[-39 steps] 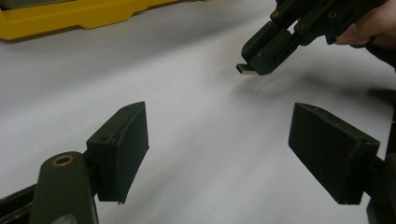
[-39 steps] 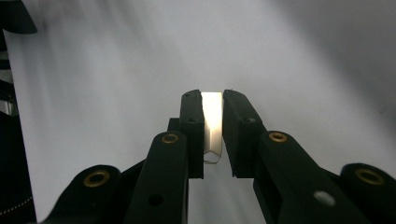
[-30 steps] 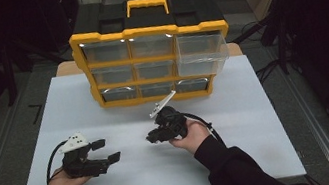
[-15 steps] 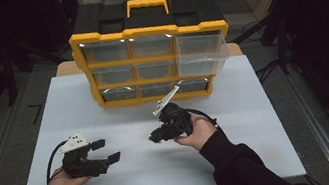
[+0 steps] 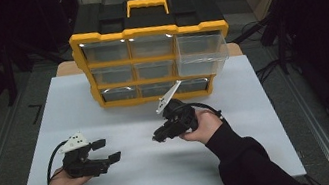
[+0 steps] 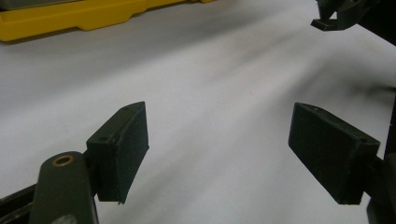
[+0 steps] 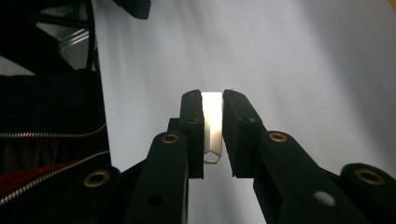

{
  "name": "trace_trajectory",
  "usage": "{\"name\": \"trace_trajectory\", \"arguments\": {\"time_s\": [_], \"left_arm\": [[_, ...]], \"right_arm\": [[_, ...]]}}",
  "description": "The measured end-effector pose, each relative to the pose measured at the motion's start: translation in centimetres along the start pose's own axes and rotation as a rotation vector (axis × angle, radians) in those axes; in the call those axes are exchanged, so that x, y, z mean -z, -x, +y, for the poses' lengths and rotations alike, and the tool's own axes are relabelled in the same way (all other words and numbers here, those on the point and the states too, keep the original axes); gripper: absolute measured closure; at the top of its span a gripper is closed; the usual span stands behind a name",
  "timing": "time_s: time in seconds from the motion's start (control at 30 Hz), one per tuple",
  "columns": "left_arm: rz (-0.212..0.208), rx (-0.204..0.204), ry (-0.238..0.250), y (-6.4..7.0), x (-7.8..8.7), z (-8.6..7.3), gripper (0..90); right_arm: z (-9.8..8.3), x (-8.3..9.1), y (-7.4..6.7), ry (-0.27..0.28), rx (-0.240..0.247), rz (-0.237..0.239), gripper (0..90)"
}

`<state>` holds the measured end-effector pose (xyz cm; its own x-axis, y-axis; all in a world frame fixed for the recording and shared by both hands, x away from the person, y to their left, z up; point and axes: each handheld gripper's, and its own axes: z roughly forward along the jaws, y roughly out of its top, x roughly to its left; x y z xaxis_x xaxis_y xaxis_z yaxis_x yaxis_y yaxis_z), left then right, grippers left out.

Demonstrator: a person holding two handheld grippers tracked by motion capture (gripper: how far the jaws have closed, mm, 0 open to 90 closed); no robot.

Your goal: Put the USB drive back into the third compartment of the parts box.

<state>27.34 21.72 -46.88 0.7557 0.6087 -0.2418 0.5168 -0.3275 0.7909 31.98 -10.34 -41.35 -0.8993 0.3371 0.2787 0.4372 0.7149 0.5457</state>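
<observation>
- Biggest thing first: the yellow drawer cabinet (image 5: 152, 59) stands at the far edge of the worktop (image 5: 263, 147), and its upper-right clear drawer (image 5: 201, 55) juts out in front of the others, so I judge it open and waiting.
- My right tongs (image 5: 159, 136) hover in front of the cabinet, well short of that drawer, pinched on a small white piece (image 7: 212, 126); I can't tell what it is.
- My left tongs (image 5: 106, 150) sit further out from the cabinet, low over the sheet, jaws spread wide and carrying nothing.
- My read: pickup done; carrying the piece to the cabinet and dropping it is still left.
</observation>
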Motion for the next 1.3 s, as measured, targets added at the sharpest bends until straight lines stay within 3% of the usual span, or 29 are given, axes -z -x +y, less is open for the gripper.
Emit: {"name": "trace_trajectory", "arguments": {"time_s": [0.1, 0.13, 0.5, 0.7, 1.3], "left_arm": [[-0.001, 0.002, -0.003, 0.0, 0.0, 0.0, 21.1], [0.0, 0.003, -0.002, 0.0, 0.0, 0.0, 21.1], [-0.004, 0.008, -0.004, 0.0, -0.1, -0.1, 21.1], [-0.003, 0.007, -0.005, 0.0, -0.1, -0.1, 21.1], [-0.002, 0.006, -0.009, 0.0, -0.1, -0.1, 21.1]], "right_arm": [[0.0, 0.6, 0.0, 0.001, 0.038, 0.042, 76.2], [0.0, 0.8, 0.0, -0.001, 0.071, 0.044, 76.2], [0.4, 3.4, -0.6, -0.056, 0.128, 0.052, 76.2], [0.9, 4.9, -0.8, -0.045, 0.144, 0.087, 76.2], [2.7, 8.6, -1.6, -0.063, 0.195, 0.085, 76.2]]}}
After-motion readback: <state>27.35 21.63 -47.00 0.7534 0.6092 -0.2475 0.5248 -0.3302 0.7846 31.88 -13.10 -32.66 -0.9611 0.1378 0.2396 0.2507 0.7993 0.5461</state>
